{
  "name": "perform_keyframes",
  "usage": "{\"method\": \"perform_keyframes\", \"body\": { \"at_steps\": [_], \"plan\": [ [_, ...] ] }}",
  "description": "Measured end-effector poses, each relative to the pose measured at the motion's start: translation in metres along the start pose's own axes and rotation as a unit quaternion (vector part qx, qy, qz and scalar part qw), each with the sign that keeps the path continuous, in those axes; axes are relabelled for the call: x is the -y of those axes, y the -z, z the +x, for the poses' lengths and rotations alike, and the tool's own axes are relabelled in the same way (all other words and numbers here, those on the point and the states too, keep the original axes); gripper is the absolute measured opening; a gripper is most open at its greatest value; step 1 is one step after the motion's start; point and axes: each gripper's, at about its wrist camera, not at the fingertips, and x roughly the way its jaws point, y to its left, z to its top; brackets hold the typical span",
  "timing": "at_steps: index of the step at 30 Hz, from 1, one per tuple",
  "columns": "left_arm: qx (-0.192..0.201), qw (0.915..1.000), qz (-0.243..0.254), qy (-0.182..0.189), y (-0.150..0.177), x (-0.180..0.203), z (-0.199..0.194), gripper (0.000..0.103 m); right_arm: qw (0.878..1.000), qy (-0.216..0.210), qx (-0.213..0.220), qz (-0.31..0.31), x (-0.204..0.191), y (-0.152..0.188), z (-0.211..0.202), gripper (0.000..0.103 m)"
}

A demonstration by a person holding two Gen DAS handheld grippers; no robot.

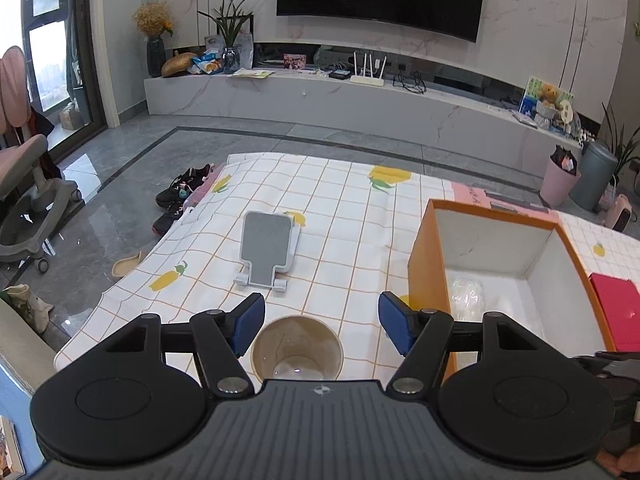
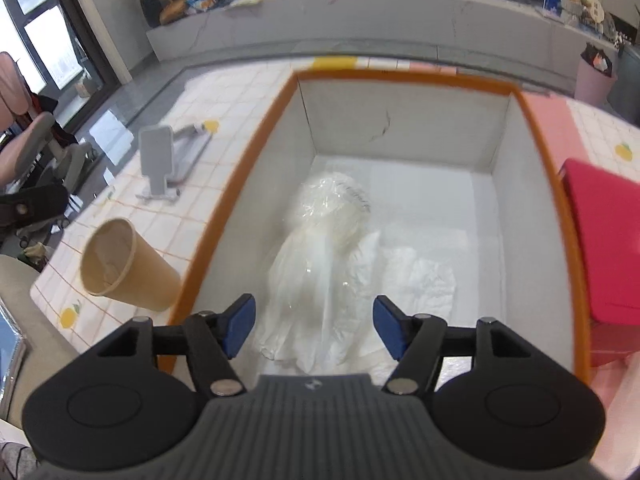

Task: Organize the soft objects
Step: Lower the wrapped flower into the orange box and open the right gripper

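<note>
An orange box with white inside walls (image 2: 272, 136) stands on the checked tablecloth; it also shows in the left wrist view (image 1: 424, 256). Inside lie a clear crumpled plastic bag (image 2: 336, 208), a white soft bag (image 2: 312, 280) and a white cloth (image 2: 424, 280). My right gripper (image 2: 314, 326) is open and empty above the box's near end, over the white bag. My left gripper (image 1: 322, 322) is open and empty, hovering over a brown paper cup (image 1: 298, 348), which stands left of the box (image 2: 128, 268). Part of the plastic bag shows in the left wrist view (image 1: 466, 298).
A grey phone stand (image 1: 268, 252) lies on the tablecloth (image 1: 340, 208) beyond the cup. A red box (image 2: 604, 240) sits right of the orange box. The table's left edge drops to the floor with shoes (image 1: 180, 196) and a chair (image 1: 24, 184).
</note>
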Motion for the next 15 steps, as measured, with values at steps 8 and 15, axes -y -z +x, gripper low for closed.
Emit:
{"method": "perform_keyframes", "body": {
  "at_steps": [8,15],
  "plan": [
    [0.013,0.9990,-0.002,0.042,0.001,0.019,-0.020,0.077,0.998,-0.003,0.068,-0.001,0.011,0.004,-0.081,0.066],
    [0.020,0.9930,0.042,0.109,0.019,0.066,-0.040,0.084,0.990,0.053,0.133,0.000,0.048,0.027,-0.162,0.076]
  ]
}}
